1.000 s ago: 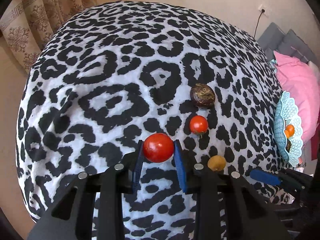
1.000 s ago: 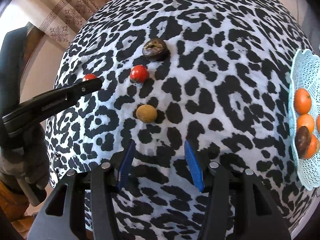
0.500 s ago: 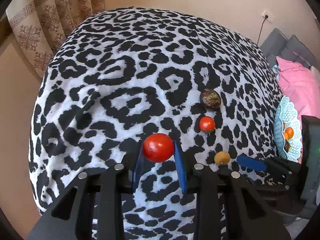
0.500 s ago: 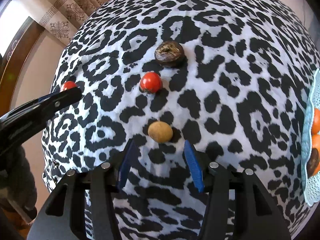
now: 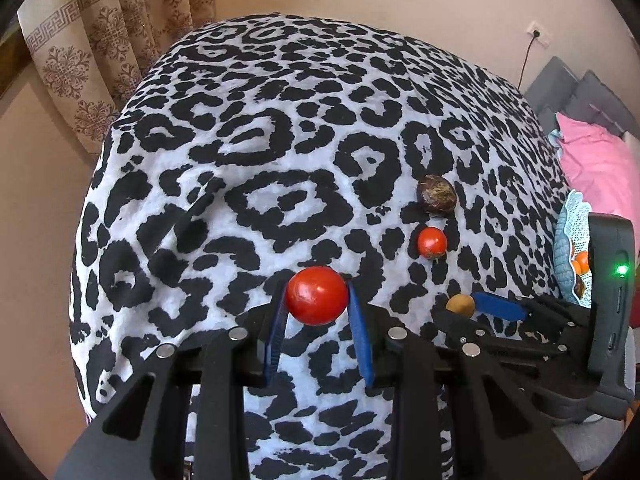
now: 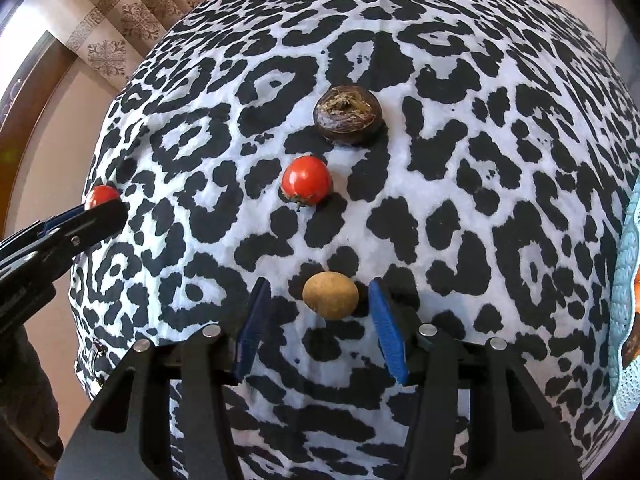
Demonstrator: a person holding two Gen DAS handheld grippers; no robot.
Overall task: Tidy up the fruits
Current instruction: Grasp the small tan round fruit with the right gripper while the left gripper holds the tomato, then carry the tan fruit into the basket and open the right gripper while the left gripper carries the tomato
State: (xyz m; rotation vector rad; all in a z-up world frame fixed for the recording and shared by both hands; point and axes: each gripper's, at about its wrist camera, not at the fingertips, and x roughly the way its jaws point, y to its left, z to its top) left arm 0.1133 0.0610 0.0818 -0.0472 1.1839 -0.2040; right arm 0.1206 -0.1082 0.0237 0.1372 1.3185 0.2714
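No readable writing or brand anywhere, just a leopard-print cloth over the tabletop [image 6: 460,208]. The left gripper [image 5: 318,300] has its blue fingers clamped tight on a red tomato [image 5: 317,295], lifted off the cloth. The right gripper [image 6: 318,312] sits partly open, with a small tan fruit [image 6: 330,295] between the fingers, pads not touching it. A second tomato [image 6: 307,179] and a dark brown fruit [image 6: 347,114] lie further toward the far edge. A light blue lacy basket [image 6: 626,280] with orange fruits sits at the right edge.

One red tomato [image 5: 317,295] held aloft; another tomato [image 6: 307,179], tan fruit [image 6: 330,295], brown fruit [image 6: 347,114] lie lined up.
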